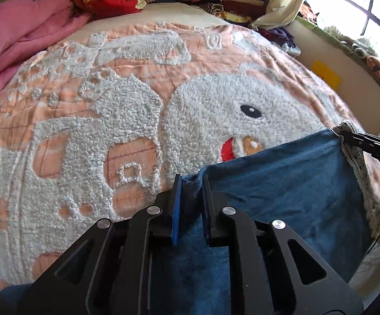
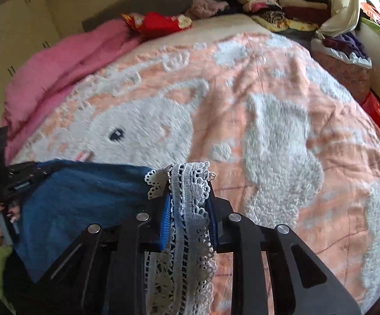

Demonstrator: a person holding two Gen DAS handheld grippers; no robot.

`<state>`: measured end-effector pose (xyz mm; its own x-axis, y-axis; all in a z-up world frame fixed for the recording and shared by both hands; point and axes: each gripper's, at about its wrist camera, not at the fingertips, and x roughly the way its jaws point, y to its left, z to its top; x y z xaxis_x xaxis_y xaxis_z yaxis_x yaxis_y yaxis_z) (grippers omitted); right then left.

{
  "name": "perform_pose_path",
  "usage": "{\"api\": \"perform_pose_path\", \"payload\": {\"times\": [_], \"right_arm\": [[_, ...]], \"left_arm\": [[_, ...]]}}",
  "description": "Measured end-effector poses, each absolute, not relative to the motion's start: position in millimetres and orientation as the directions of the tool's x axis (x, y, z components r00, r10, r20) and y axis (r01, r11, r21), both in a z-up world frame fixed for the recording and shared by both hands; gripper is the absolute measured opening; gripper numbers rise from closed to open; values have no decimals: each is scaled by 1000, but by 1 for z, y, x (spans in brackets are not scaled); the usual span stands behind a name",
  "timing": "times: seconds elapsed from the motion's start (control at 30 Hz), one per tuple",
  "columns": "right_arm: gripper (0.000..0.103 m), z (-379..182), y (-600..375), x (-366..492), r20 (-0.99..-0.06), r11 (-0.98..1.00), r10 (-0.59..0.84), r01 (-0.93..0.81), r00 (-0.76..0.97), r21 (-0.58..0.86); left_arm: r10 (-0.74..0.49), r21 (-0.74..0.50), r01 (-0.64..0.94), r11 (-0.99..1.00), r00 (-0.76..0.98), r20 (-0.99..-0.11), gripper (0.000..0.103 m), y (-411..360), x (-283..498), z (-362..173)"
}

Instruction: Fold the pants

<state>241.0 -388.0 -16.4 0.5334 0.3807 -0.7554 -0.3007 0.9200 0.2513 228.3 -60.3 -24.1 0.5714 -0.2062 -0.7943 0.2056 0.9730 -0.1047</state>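
Black gripper linkages fill the foreground of both wrist views: the left gripper (image 1: 192,183) is closed on a bunched blue corner of the pants (image 1: 281,181), and the right gripper (image 2: 190,197) is clamped on the white lace trim (image 2: 192,183) at the opposite corner. Between the two claws the denim edge is held stretched and raised above the peach bedspread (image 2: 255,78), probably so that it can be carried over into an even fold. How much cloth hangs below cannot be seen.
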Motion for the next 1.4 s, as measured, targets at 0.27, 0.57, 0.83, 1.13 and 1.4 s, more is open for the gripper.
{"api": "perform_pose_path", "payload": {"times": [0.27, 0.57, 0.83, 1.13, 1.4], "right_arm": [[52, -12, -399, 230, -764, 958, 279, -217, 582, 185], [55, 17, -408, 155, -729, 960, 265, -243, 631, 139], [55, 13, -366, 92, -750, 933, 270, -356, 604, 49], [55, -6, -317, 79, -786, 893, 314, -446, 532, 55], [50, -27, -343, 74, -850, 931, 139, -360, 507, -63]], "left_arm": [[-129, -38, 158, 987, 621, -773, 37, -52, 222, -19], [-75, -15, 91, 996, 707, -703, 60, -24, 167, 32], [-182, -125, 135, 983, 625, -759, 73, -26, 109, 20], [-49, -19, 60, 998, 550, -833, 93, -32, 107, -9], [-96, -120, -20, 993, 477, -874, 93, 1, 118, -29]]}}
